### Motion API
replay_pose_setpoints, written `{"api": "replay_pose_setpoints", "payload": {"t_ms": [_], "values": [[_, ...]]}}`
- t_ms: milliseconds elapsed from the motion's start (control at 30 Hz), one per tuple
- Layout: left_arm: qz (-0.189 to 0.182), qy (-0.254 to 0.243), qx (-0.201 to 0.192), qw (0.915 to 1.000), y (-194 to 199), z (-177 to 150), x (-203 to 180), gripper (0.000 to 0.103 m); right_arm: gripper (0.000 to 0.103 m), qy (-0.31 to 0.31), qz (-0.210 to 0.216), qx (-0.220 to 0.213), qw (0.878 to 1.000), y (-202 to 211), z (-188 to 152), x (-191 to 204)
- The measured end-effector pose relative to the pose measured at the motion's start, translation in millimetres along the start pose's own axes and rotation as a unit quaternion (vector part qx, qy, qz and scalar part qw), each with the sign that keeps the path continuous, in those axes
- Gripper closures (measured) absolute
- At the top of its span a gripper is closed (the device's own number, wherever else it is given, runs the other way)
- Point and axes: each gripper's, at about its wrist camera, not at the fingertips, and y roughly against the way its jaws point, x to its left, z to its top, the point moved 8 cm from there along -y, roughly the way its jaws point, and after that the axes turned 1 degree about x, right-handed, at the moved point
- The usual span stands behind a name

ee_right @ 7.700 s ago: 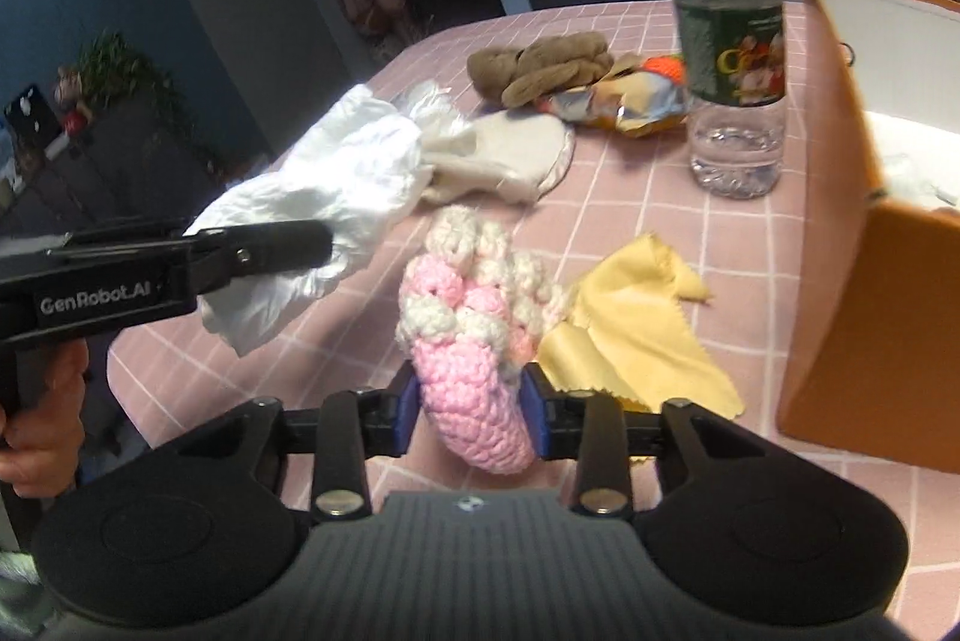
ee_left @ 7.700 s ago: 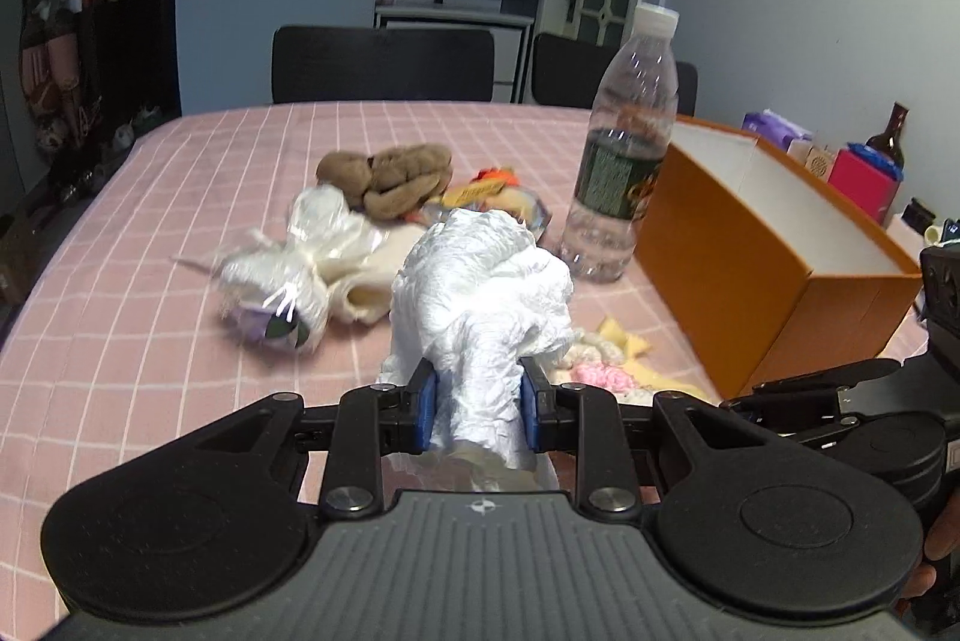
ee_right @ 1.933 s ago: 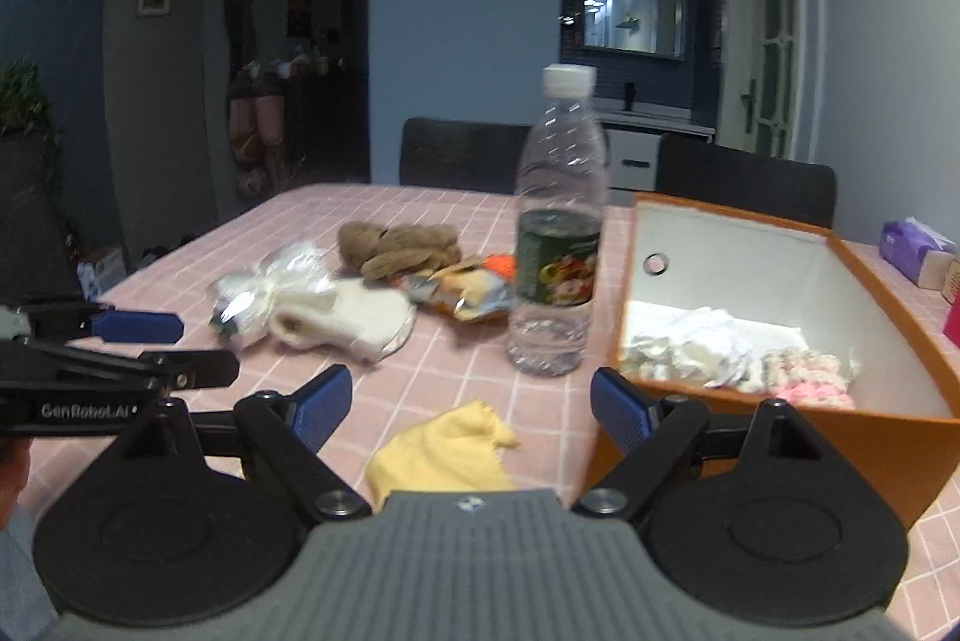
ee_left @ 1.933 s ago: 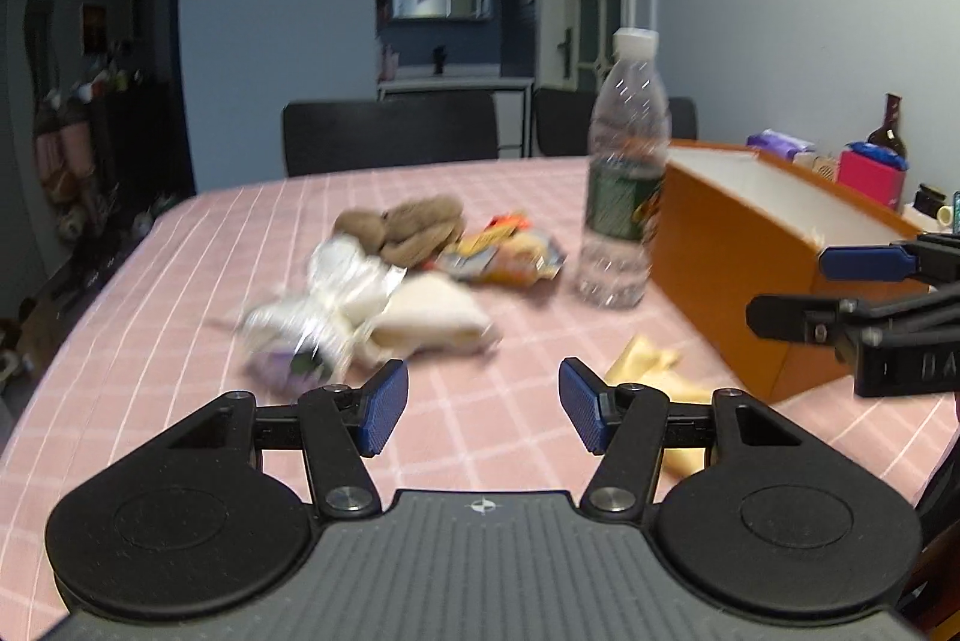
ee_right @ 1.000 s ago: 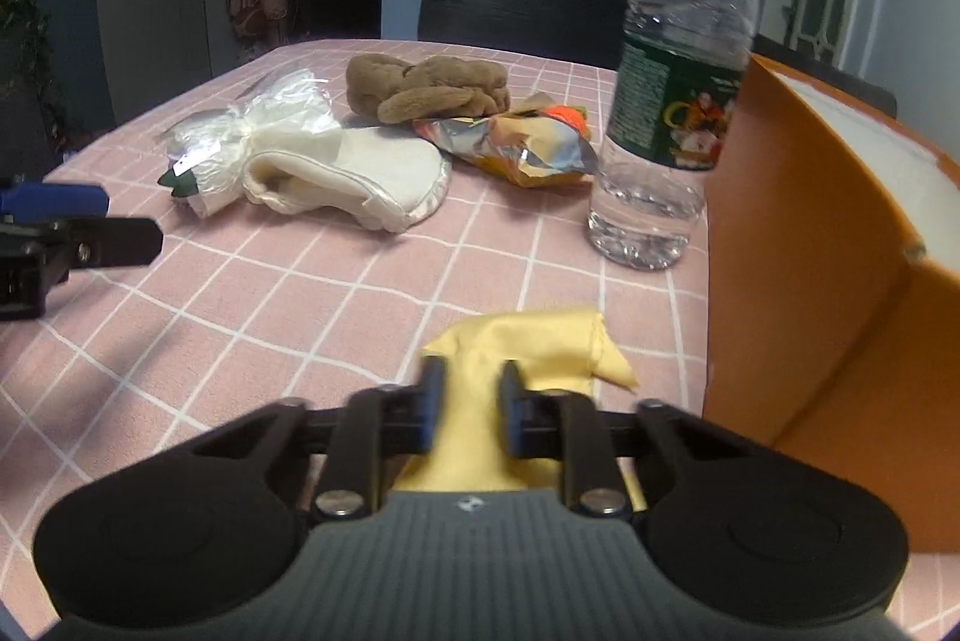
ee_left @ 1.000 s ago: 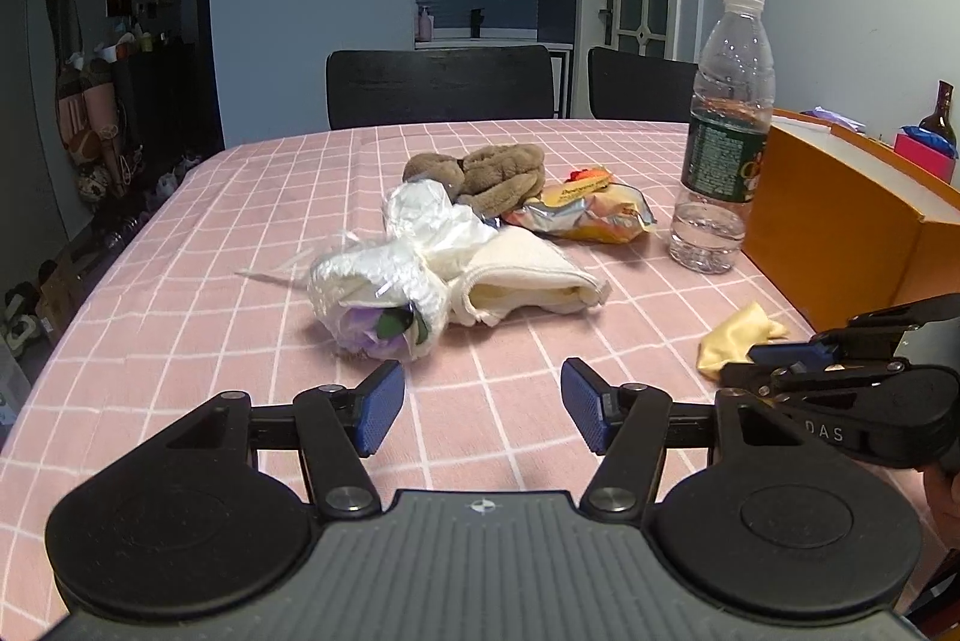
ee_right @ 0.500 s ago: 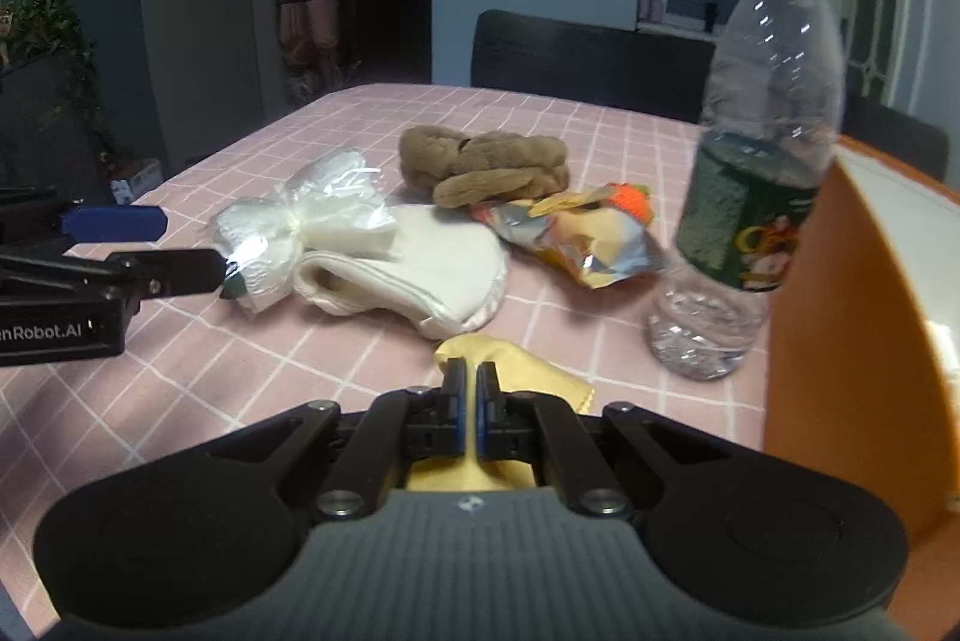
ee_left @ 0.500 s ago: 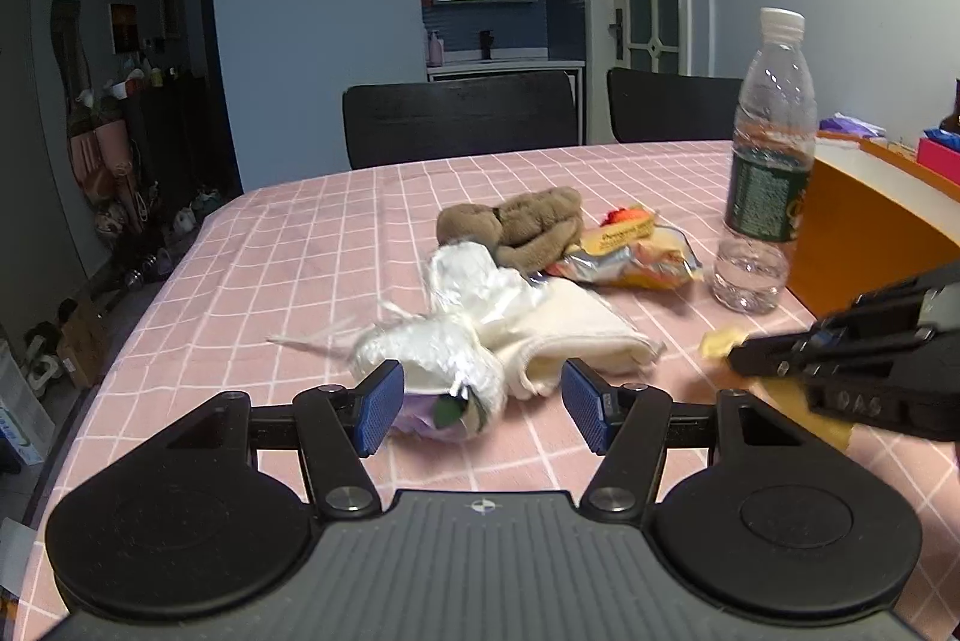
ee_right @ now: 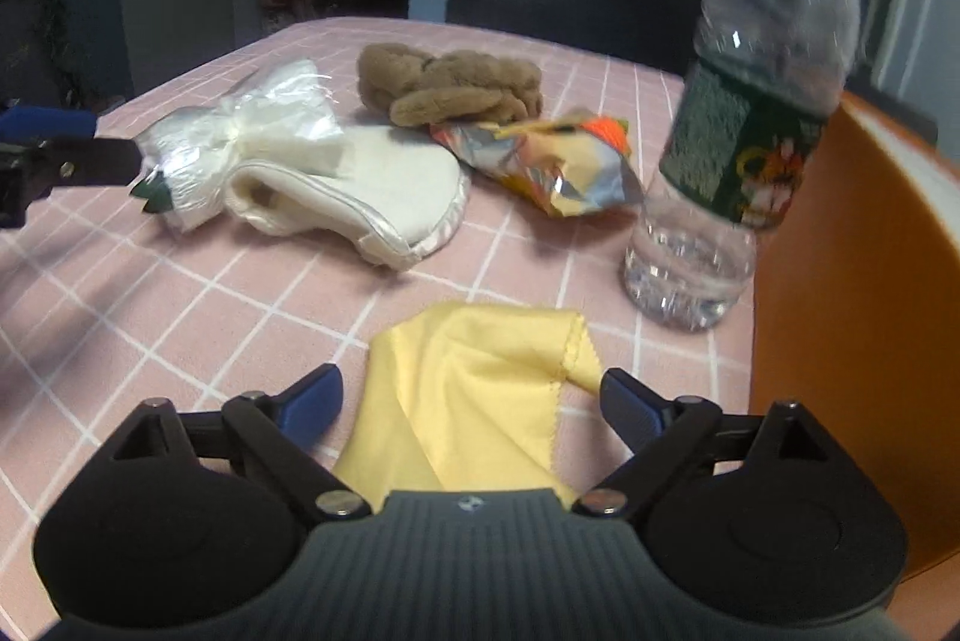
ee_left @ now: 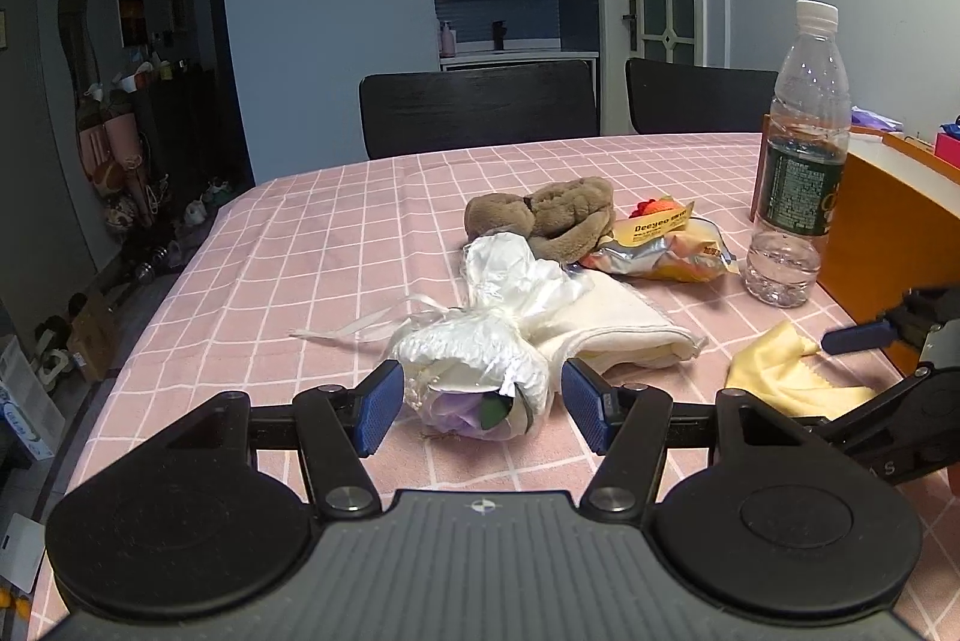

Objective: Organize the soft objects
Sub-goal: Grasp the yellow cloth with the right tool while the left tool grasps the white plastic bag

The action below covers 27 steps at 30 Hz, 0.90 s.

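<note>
The left gripper (ee_left: pixel 477 404) is hovering low over the pink checked tablecloth (ee_left: pixel 288 251) with its blue-padded fingers spread apart, and the plastic-wrapped flower bundle (ee_left: pixel 480 365) is lying between them, its open end facing the camera. The pads are sitting just beside the wrap on either side; whether they are touching it cannot be told. A thin white ribbon (ee_left: pixel 360 326) is trailing from the bundle toward the left.

The right gripper (ee_right: pixel 471 404) is also standing with its fingers wide apart, and the yellow cloth (ee_right: pixel 474 401) is lying crumpled on the tablecloth between them, reaching back under the gripper body.

Behind the bundle, a folded cream cloth pouch (ee_left: pixel 612 326) is touching it, and a brown plush toy (ee_left: pixel 546 215) is lying farther back, with a foil snack packet (ee_left: pixel 666 245) just beside it. A clear water bottle (ee_left: pixel 792 161) is standing upright near the orange box (ee_left: pixel 882 227), whose wall is running along the right side, close to the yellow cloth and to the right gripper's right finger.

Bare tablecloth is stretching to the left of the bundle and toward the far edge, where two dark chairs (ee_left: pixel 480 107) are standing.
</note>
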Motion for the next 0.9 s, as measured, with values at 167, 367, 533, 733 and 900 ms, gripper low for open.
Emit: {"api": "replay_pose_setpoints", "payload": {"t_ms": [167,367,533,733,900], "values": [[-0.005,0.001,0.000,1.0000,-2.3,1.1,1.9,0.032,0.021,-0.028,0.004,0.002,1.000,-6.7,4.6,-6.1],[-0.012,-0.002,0.001,0.9999,-8.1,4.5,-0.1,0.031,0.088,-0.012,0.002,-0.002,1.000,-8.2,16.2,-2.8],[-0.030,-0.021,0.011,0.9993,-17.7,10.6,-6.3,0.022,0.100,0.003,0.023,0.004,1.000,-8.5,21.2,2.6],[-0.021,-0.069,0.034,0.9968,-37.4,26.0,-2.3,0.020,0.100,0.014,0.039,-0.024,0.999,2.2,41.1,14.4],[-0.046,-0.094,0.094,0.9900,-62.3,35.1,4.4,0.024,0.100,0.019,0.050,-0.030,0.998,4.8,45.8,20.5]]}}
